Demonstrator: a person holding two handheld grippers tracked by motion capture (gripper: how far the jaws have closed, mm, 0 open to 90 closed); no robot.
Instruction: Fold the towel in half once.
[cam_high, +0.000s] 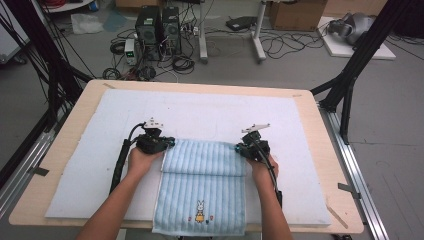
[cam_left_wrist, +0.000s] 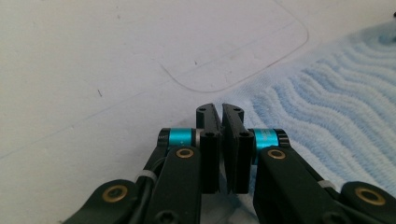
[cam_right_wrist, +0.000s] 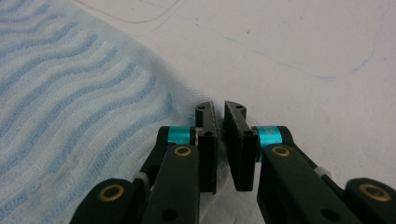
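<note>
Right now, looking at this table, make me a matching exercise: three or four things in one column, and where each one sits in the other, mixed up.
Things:
1. pale blue ribbed towel
2. small embroidered rabbit
3. left tongs
4. right tongs

Places:
A. shut at the folded towel's far right corner
B. near the towel's front hem
C. shut at the folded towel's far left corner
D. on the white mat, front end over the table edge

Pairs: 1-D, 2-B, 3-C, 4-A
</note>
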